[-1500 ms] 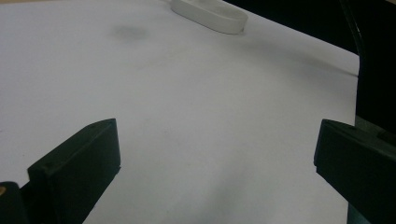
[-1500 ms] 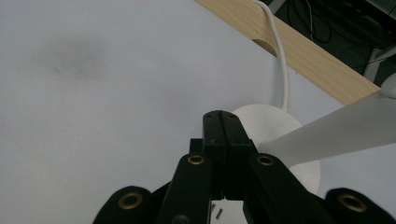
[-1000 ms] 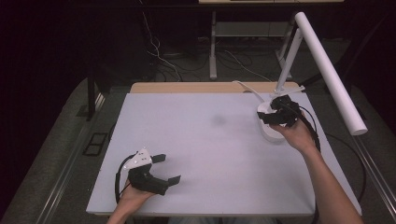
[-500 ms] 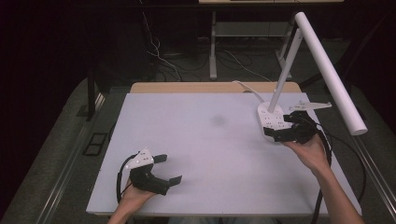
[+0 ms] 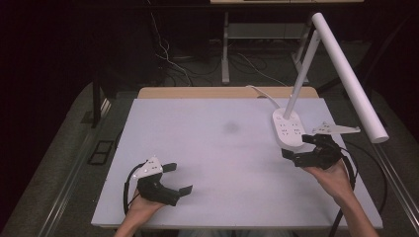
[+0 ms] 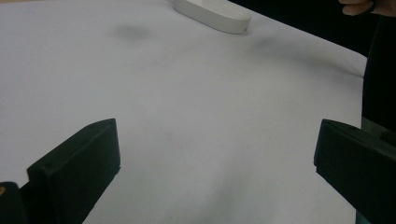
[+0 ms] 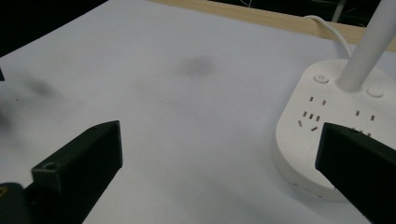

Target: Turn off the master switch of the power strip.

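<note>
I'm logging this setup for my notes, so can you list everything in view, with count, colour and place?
Desk lamp: one, white, far right of the table, its tube head reaching past the right edge.
Lamp base: one, white, with sockets and buttons, just ahead of the right gripper.
Lamp cord: one, white, running from the base over the far edge.
Table: one, pale grey top with a wooden strip at the far edge.
Smudge: one, dark, mid-table.
Left gripper: one, black, near left, jaws open, holding nothing.
Right gripper: one, black, near right, jaws open, holding nothing.
</note>
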`<action>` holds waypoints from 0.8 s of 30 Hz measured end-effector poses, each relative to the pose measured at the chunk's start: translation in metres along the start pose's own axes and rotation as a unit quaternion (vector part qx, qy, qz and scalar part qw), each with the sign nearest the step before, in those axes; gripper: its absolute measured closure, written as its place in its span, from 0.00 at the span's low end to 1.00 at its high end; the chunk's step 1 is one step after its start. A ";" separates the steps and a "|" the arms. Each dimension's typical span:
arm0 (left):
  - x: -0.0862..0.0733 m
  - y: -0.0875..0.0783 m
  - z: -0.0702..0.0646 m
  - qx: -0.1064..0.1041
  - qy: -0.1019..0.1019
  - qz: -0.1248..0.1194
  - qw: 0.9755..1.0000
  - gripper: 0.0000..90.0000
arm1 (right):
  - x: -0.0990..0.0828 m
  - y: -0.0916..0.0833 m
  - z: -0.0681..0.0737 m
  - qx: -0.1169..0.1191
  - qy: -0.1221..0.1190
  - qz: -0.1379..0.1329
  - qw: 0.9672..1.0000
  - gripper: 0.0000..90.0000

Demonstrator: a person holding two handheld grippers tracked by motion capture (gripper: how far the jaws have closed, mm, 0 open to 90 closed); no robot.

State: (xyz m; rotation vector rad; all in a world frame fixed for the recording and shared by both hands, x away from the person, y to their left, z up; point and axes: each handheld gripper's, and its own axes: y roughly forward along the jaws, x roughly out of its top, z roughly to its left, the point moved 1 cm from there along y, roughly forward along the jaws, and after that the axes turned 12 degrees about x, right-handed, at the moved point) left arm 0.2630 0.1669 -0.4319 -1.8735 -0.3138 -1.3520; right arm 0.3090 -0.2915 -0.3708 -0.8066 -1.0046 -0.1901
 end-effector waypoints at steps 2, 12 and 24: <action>0.000 0.000 0.000 0.000 0.001 0.001 1.000 0.00 | -0.002 0.000 0.002 0.001 0.000 0.001 1.000 0.00; 0.000 0.000 -0.001 0.000 0.002 0.000 1.000 0.00 | -0.028 0.001 0.014 0.004 -0.009 -0.006 1.000 0.00; 0.000 0.001 -0.001 -0.001 0.007 0.004 1.000 0.00 | -0.073 0.001 0.018 0.004 0.017 -0.013 1.000 0.00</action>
